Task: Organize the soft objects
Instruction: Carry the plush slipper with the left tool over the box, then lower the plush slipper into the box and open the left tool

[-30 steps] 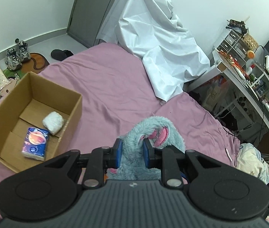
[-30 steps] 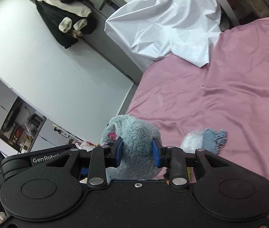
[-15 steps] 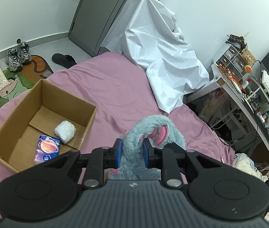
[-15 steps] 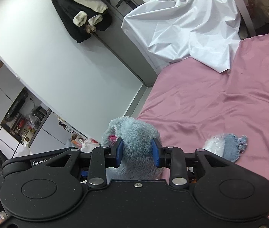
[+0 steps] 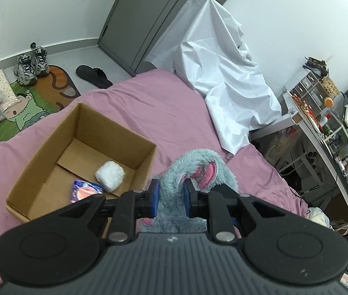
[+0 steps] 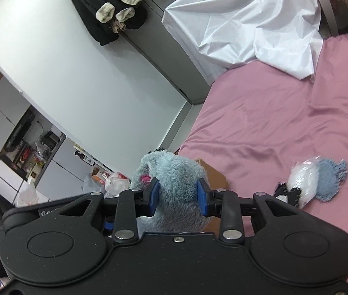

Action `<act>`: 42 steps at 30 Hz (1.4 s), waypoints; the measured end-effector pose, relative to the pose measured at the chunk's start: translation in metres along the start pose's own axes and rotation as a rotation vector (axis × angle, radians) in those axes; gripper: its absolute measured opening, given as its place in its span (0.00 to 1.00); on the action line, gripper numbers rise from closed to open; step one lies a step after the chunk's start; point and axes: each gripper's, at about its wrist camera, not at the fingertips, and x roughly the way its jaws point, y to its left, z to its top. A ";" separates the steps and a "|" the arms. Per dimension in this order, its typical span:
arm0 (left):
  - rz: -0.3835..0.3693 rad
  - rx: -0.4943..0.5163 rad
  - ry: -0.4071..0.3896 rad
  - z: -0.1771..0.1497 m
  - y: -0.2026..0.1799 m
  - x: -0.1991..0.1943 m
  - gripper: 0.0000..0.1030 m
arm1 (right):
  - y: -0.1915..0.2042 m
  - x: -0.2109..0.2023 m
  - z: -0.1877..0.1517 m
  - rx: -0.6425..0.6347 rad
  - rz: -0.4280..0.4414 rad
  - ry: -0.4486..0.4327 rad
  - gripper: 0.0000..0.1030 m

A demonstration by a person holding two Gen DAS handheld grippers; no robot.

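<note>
Both grippers hold one blue-grey plush toy with pink ears above the pink bed. My left gripper (image 5: 171, 194) is shut on the plush toy (image 5: 198, 169). My right gripper (image 6: 178, 194) is shut on the same plush toy (image 6: 174, 179). An open cardboard box (image 5: 38, 152) sits on the bed to the left, holding a white soft bundle (image 5: 110, 175) and a blue packet (image 5: 85, 190). A corner of the box (image 6: 213, 174) shows behind the toy in the right wrist view. A blue and white soft item in clear wrap (image 6: 313, 182) lies on the bed to the right.
A white sheet (image 5: 223, 73) drapes over furniture at the head of the bed (image 5: 149, 103). Shoes (image 5: 30, 65), a slipper (image 5: 94, 75) and a floor mat (image 5: 26, 103) lie on the floor at left. A cluttered desk with shelves (image 5: 326, 123) stands right of the bed.
Both grippers have carried the plush toy up and toward the box. The box now sits closer to the toy in the left wrist view. The grip is unchanged.
</note>
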 end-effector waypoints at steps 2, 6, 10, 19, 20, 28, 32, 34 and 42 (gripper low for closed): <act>0.007 -0.014 -0.001 0.003 0.010 0.001 0.18 | 0.002 0.008 -0.003 0.020 0.005 0.005 0.32; 0.021 -0.043 0.002 0.010 0.033 0.004 0.18 | 0.012 0.029 -0.010 0.009 0.002 0.025 0.32; 0.032 -0.067 0.009 0.018 0.054 0.011 0.18 | 0.019 0.049 -0.018 0.016 -0.002 0.046 0.32; 0.038 -0.094 0.033 0.035 0.086 0.033 0.18 | 0.031 0.085 -0.025 0.005 -0.040 0.074 0.32; 0.037 -0.097 0.034 0.037 0.088 0.036 0.18 | 0.031 0.088 -0.025 0.006 -0.045 0.076 0.33; 0.111 -0.048 0.040 0.047 0.099 0.060 0.18 | 0.034 0.111 -0.027 0.000 -0.090 0.088 0.40; 0.109 -0.052 0.054 0.049 0.105 0.069 0.18 | 0.032 0.114 -0.029 -0.003 -0.125 0.091 0.45; 0.117 -0.055 0.058 0.049 0.107 0.072 0.19 | 0.030 0.115 -0.029 0.007 -0.136 0.097 0.45; 0.176 -0.059 0.068 0.053 0.104 0.067 0.35 | 0.032 0.110 -0.028 0.005 -0.148 0.093 0.50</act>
